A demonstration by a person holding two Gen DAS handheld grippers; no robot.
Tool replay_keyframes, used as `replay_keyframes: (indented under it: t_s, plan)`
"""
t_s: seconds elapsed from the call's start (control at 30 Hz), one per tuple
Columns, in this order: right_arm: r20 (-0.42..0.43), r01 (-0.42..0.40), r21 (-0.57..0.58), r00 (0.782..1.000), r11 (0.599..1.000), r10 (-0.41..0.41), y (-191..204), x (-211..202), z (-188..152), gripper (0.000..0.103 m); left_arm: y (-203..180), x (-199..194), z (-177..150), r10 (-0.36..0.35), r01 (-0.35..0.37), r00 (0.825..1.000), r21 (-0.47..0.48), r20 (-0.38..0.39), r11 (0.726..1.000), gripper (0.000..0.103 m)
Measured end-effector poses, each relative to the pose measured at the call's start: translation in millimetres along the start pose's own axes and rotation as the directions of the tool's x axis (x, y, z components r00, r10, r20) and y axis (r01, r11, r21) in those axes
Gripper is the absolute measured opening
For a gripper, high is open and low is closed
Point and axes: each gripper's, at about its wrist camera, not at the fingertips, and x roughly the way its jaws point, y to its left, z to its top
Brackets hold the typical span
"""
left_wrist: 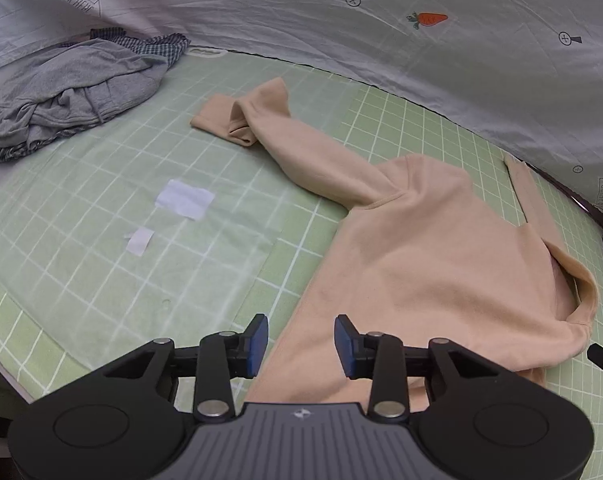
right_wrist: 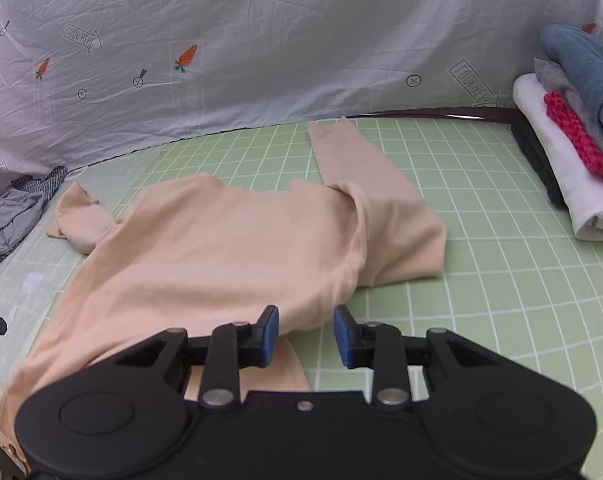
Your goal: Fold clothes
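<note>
While the peach shirt (left_wrist: 429, 256) lies spread on the green gridded surface (left_wrist: 101, 280), we note both the left hand-held gripper (left_wrist: 301, 344) and right hand-held gripper (right_wrist: 306, 336) gaping, gripping nothing, above its hem. Grey clothes (left_wrist: 73, 88) at ten o'clock; folded stack (right_wrist: 573, 140) at two.

Bare green mat (right_wrist: 481, 280) right of the peach shirt (right_wrist: 221, 248), folded stack (right_wrist: 573, 152) blocking far right, crumpled grey clothes (left_wrist: 73, 92) far left

A: Right gripper (right_wrist: 306, 334)?
B: Jaws apart, nothing between them, over near hem of peach shirt (right_wrist: 221, 248) on green grid mat (right_wrist: 501, 280).
A: Surroundings?
B: Folded stack (right_wrist: 573, 136) far right; grey clothes (right_wrist: 9, 216) left.
</note>
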Motion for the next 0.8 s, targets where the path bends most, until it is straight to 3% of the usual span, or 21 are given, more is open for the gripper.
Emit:
replay_keyframes:
  t_s: [0.27,0.37,0.47,0.5,0.63,0.7,0.77,0.8]
  plan:
    - [-0.089,-0.008,0.065,0.996,0.998,0.014,6,83,53,0.03,-45,59,64,-0.039,0.044,0.998,0.111,-0.047,0.993,0.045]
    - [-0.131,0.082,0.085,0.989,0.993,-0.07,-6,118,64,0.037,-65,87,93,-0.048,0.057,0.997,0.177,-0.06,0.983,0.049]
    - [-0.153,0.155,0.117,0.979,0.981,-0.137,-27,144,79,0.043,-87,115,120,-0.067,0.079,0.996,0.246,-0.058,0.966,0.061]
    - [-0.156,0.164,0.123,0.977,0.979,-0.144,-34,152,83,0.05,-95,123,128,-0.076,0.088,0.996,0.269,-0.054,0.959,0.064]
    - [-0.15,0.137,0.015,0.98,0.99,-0.133,-34,170,94,0.066,-120,158,149,-0.121,0.135,0.991,0.346,-0.063,0.928,0.07]
    - [-0.155,0.087,-0.057,0.983,0.995,-0.095,-26,173,95,0.069,-130,172,154,-0.145,0.165,0.986,0.372,-0.083,0.913,0.07]
    - [-0.173,0.03,-0.109,0.984,0.994,-0.049,-17,175,94,0.063,-135,180,153,-0.159,0.185,0.982,0.387,-0.1,0.903,0.07]
    - [-0.184,0.001,-0.133,0.983,0.991,-0.025,-12,176,93,0.048,-138,184,153,-0.166,0.195,0.98,0.394,-0.108,0.898,0.068]
